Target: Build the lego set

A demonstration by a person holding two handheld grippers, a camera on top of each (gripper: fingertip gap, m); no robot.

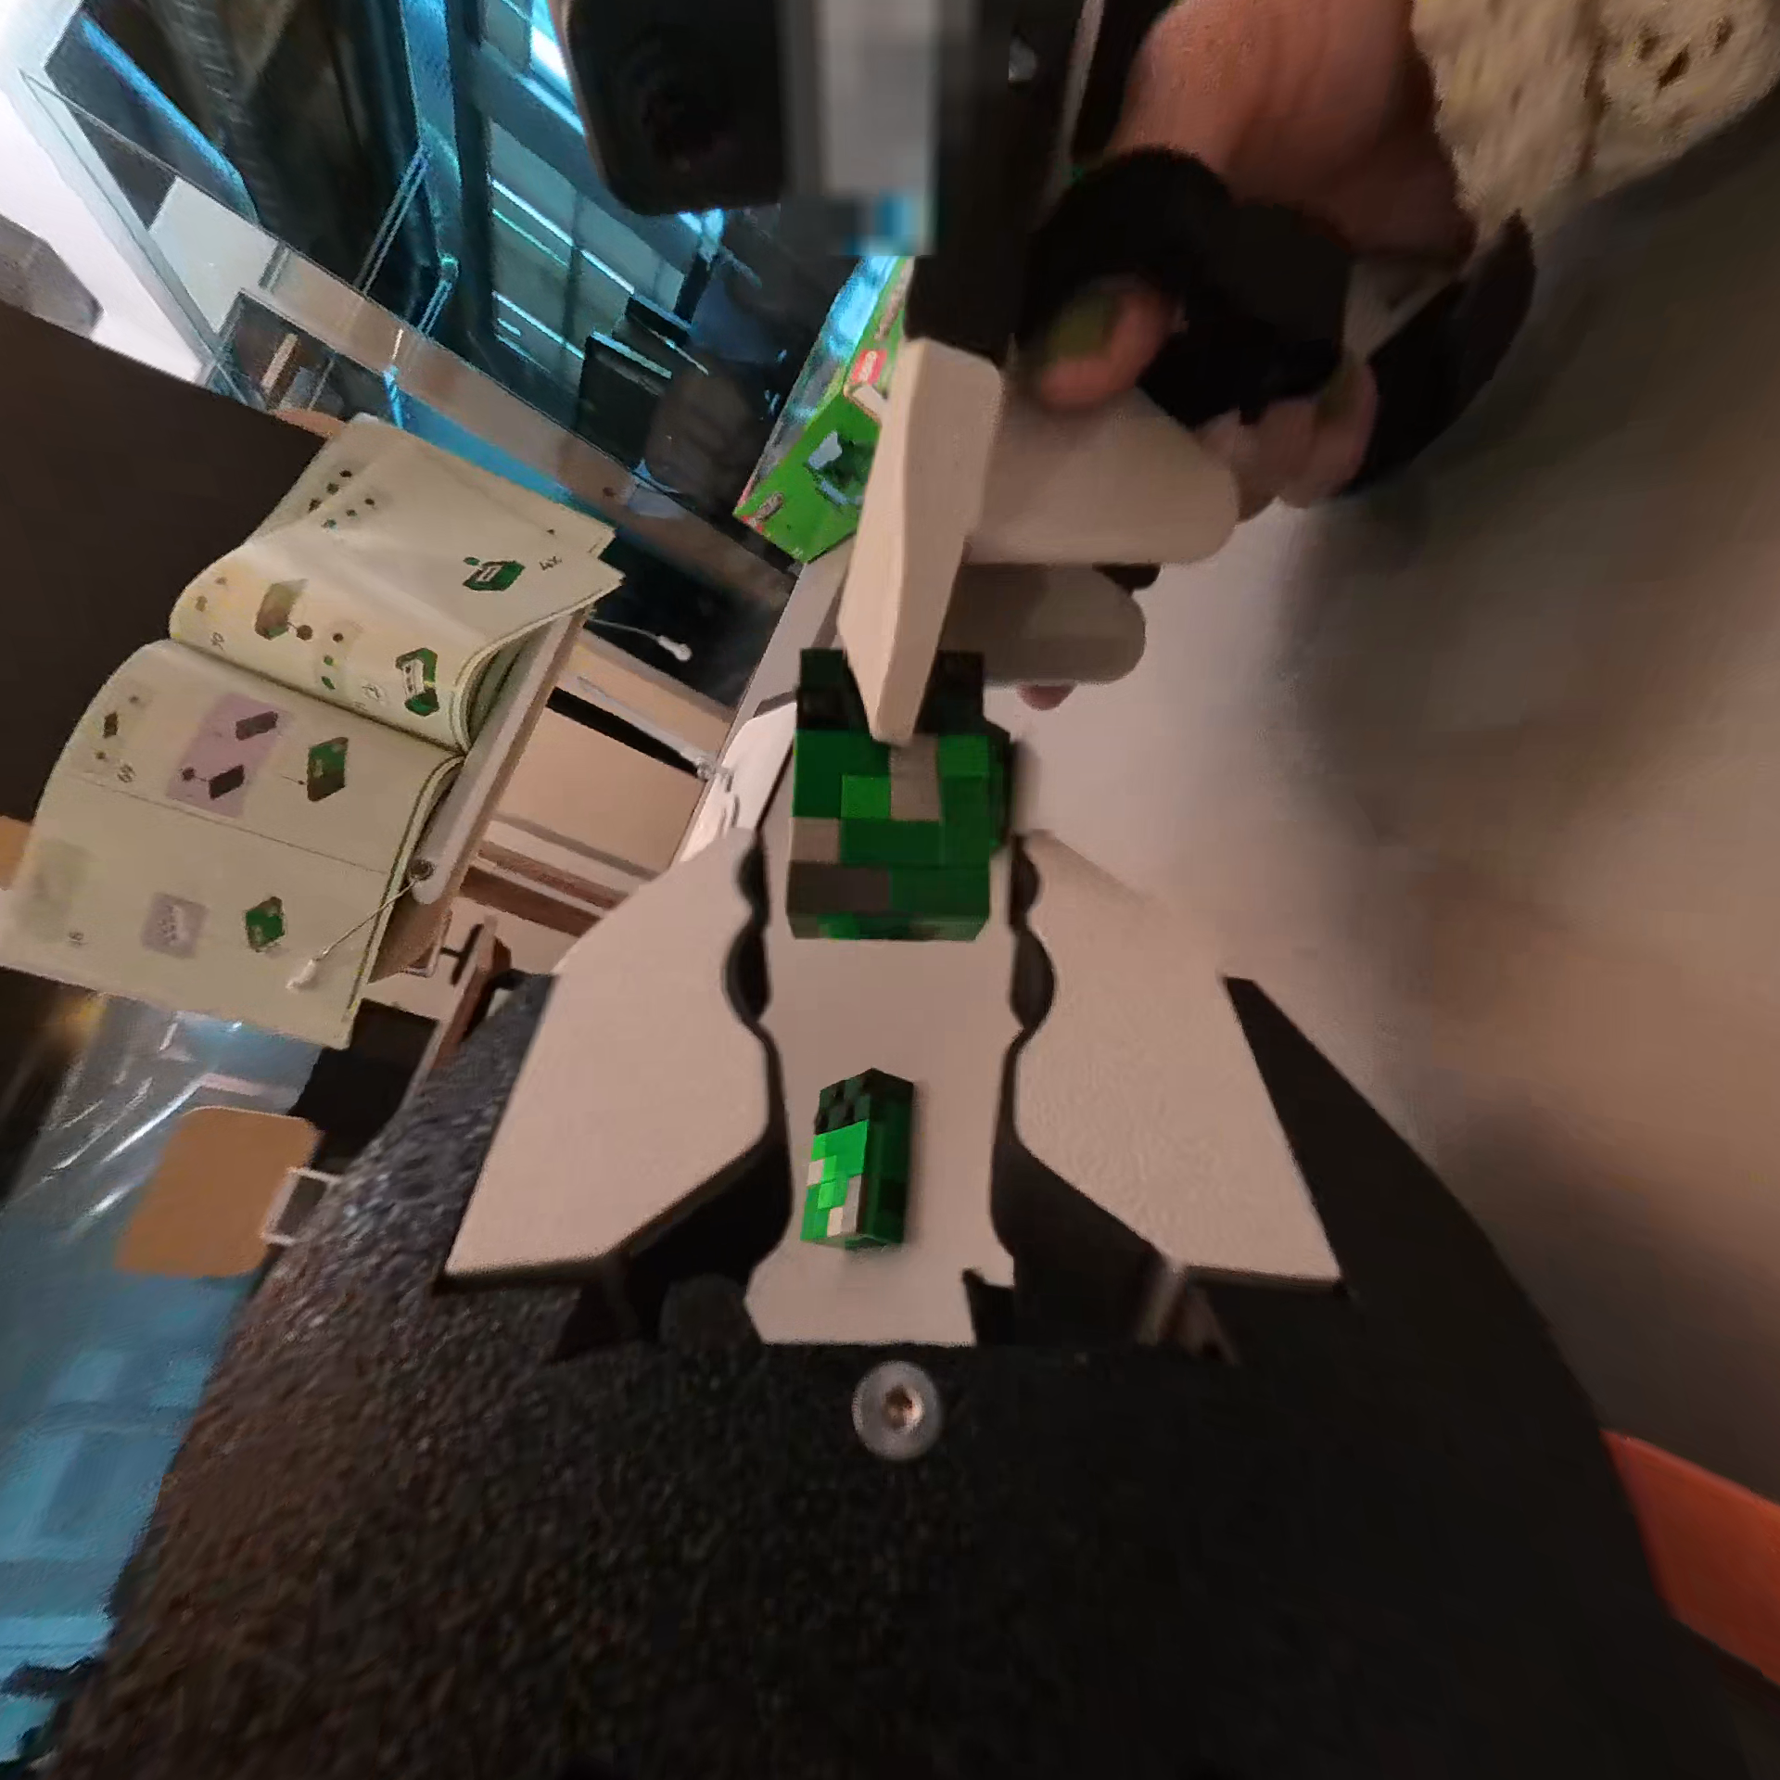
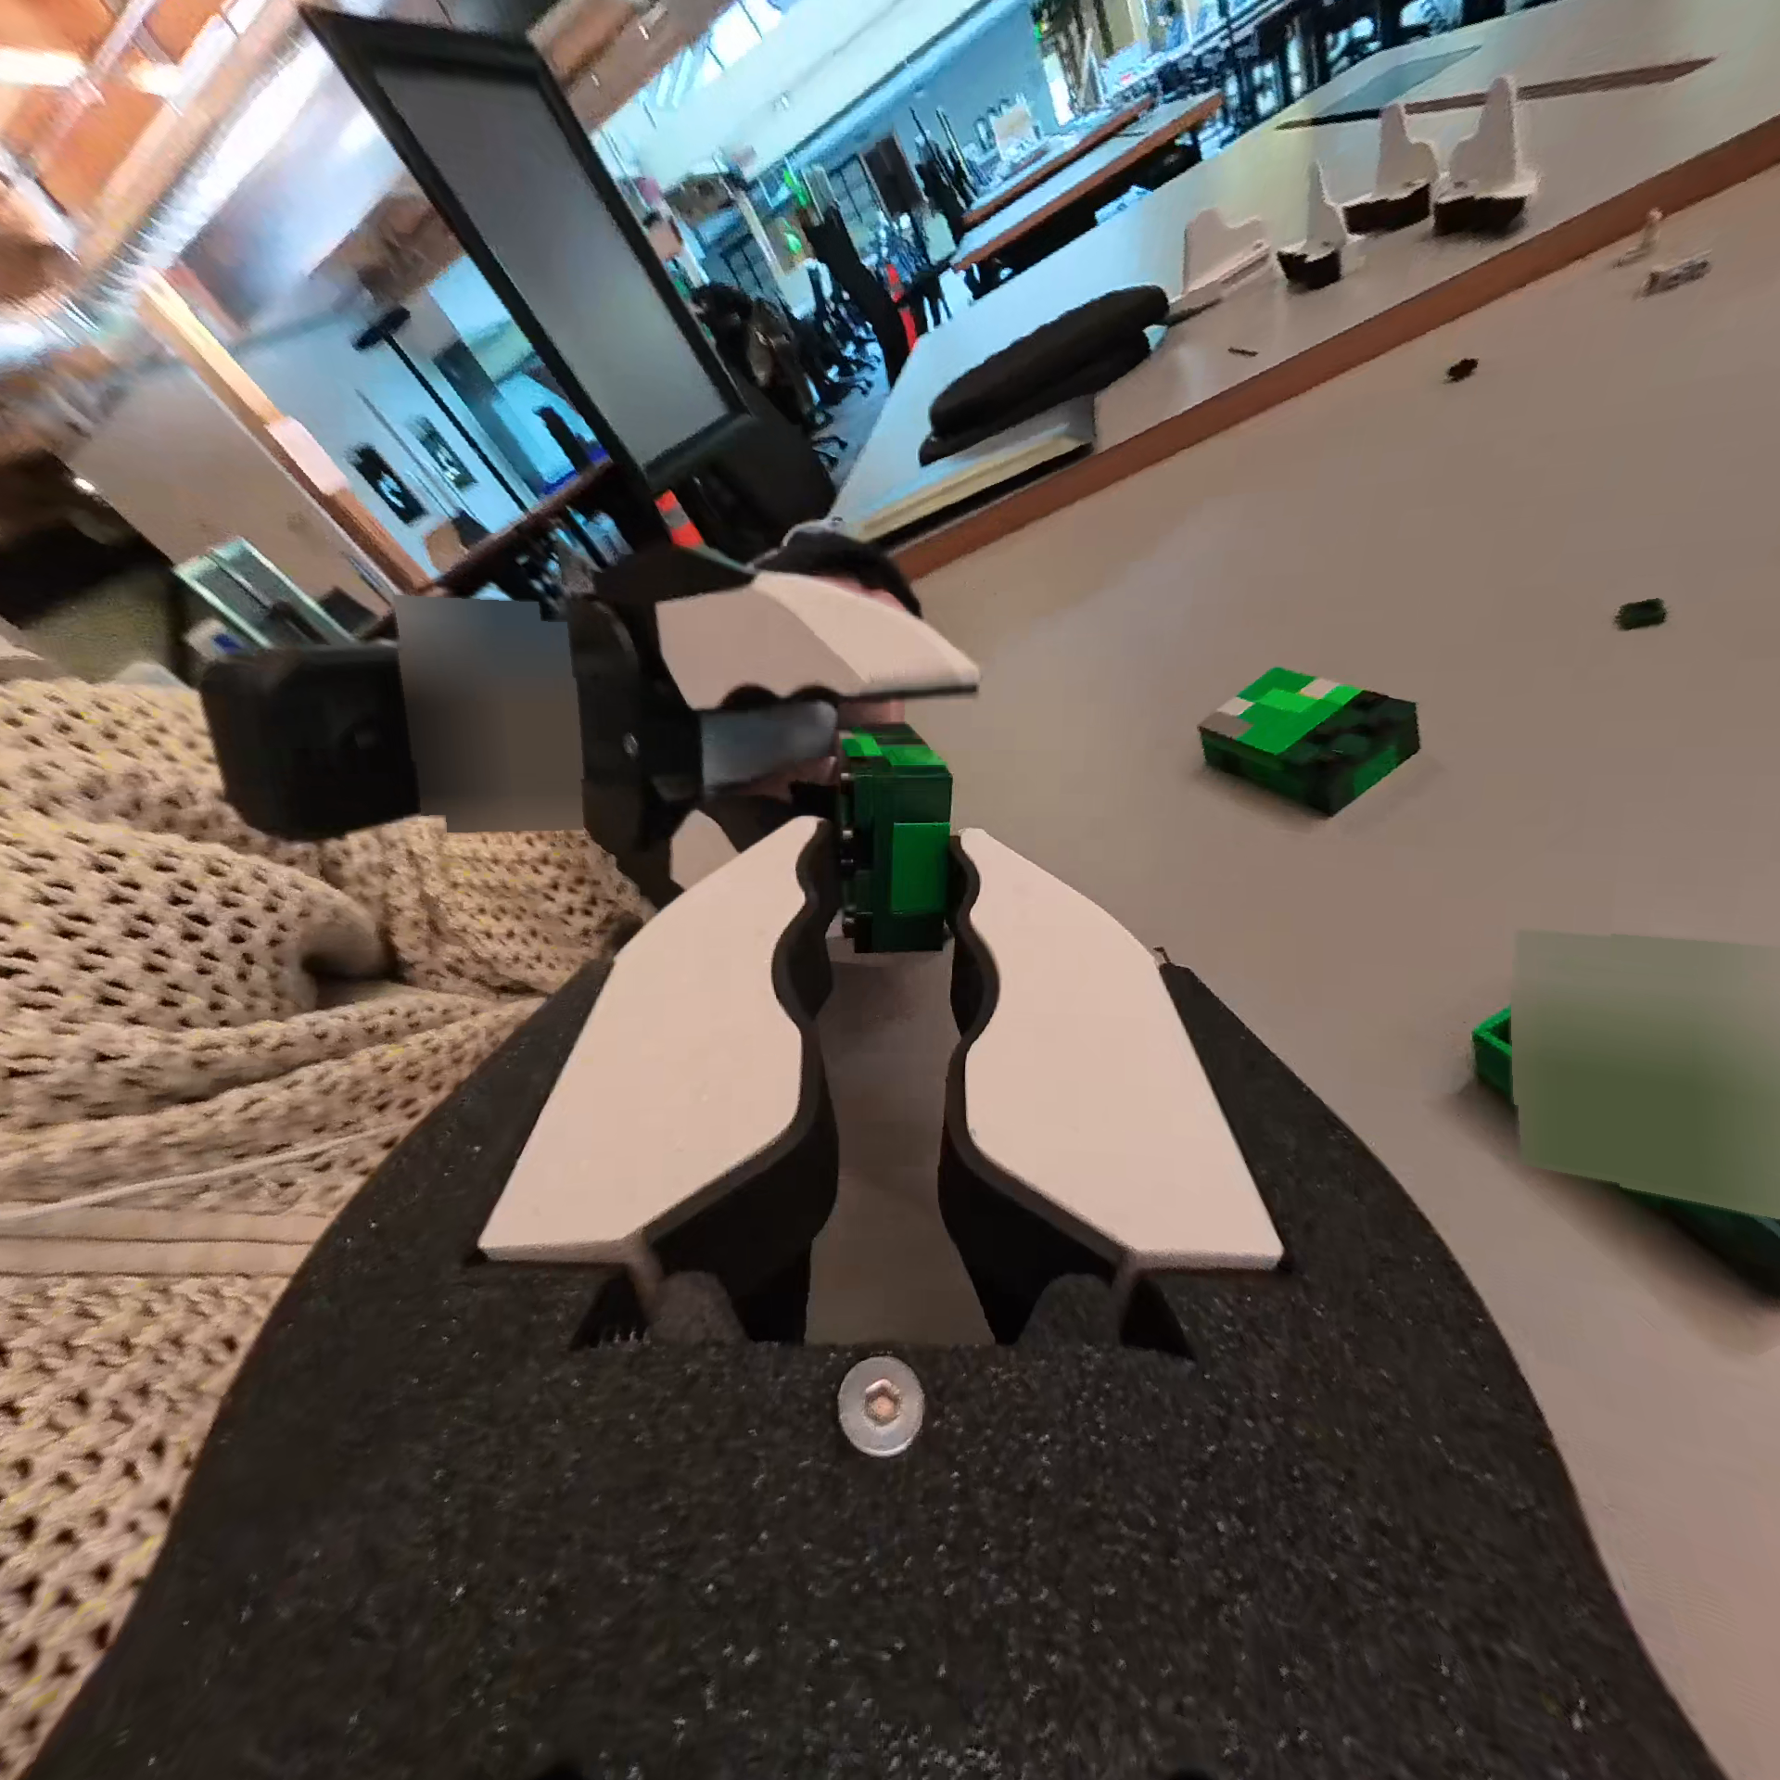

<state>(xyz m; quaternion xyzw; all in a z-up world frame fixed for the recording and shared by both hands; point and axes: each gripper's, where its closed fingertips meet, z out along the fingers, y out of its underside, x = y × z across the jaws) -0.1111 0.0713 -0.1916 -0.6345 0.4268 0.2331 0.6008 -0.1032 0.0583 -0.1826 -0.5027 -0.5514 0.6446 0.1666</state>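
The left gripper (image 1: 891, 872) is clamped on a chunky green, dark green and grey lego block assembly (image 1: 891, 828), its white fingertips pressing the lower left and right sides at the centre of the left wrist view. From the top of that frame the right gripper (image 1: 901, 713) reaches down onto the same assembly, one white finger (image 1: 910, 539) lying over its upper face, held by a hand (image 1: 1281, 173) in a black fingerless glove at the upper right. In the right wrist view the right gripper (image 2: 891, 857) has its two white fingers closed against the sides of the green lego block assembly (image 2: 901, 857) at mid-frame, with the left gripper (image 2: 828, 693) coming in from the left above a cream knitted sleeve (image 2: 193, 963). A smaller green and black lego piece (image 1: 862, 1161) lies on the pale grey table (image 1: 1445, 771) below the held assembly in the left view. A flat green and black lego slab (image 2: 1310, 737) rests well apart on the table (image 2: 1252, 963) at the right of the right view. An open instruction booklet (image 1: 289, 732) stands on a stand at the left of the left view, and a green cardboard box (image 1: 819, 472) sits near top centre, partly hidden, so its full shape is unclear.
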